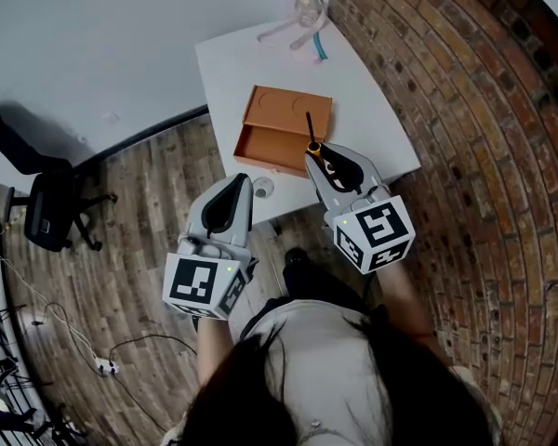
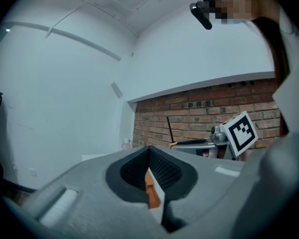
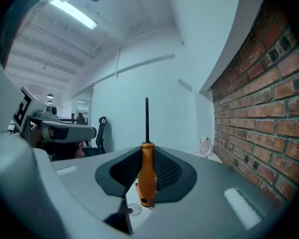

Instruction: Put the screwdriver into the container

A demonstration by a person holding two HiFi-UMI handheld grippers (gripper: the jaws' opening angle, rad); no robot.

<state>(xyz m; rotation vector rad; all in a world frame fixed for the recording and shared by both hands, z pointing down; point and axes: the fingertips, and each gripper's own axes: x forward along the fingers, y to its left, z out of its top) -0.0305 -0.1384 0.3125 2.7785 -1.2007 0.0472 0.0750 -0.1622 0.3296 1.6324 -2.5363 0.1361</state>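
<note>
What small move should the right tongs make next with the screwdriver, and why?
Probably move the right tongs forward and lower toward the orange container. They are shut on the screwdriver, whose shaft points at the container but is not yet inside.

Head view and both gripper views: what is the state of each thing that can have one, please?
Left gripper: shut, holding nothing.
Right gripper: shut on the screwdriver handle.
Container: on the table, front compartment open.
Screwdriver: held above the table, shaft pointing away from the jaws, not yet in the container.
</note>
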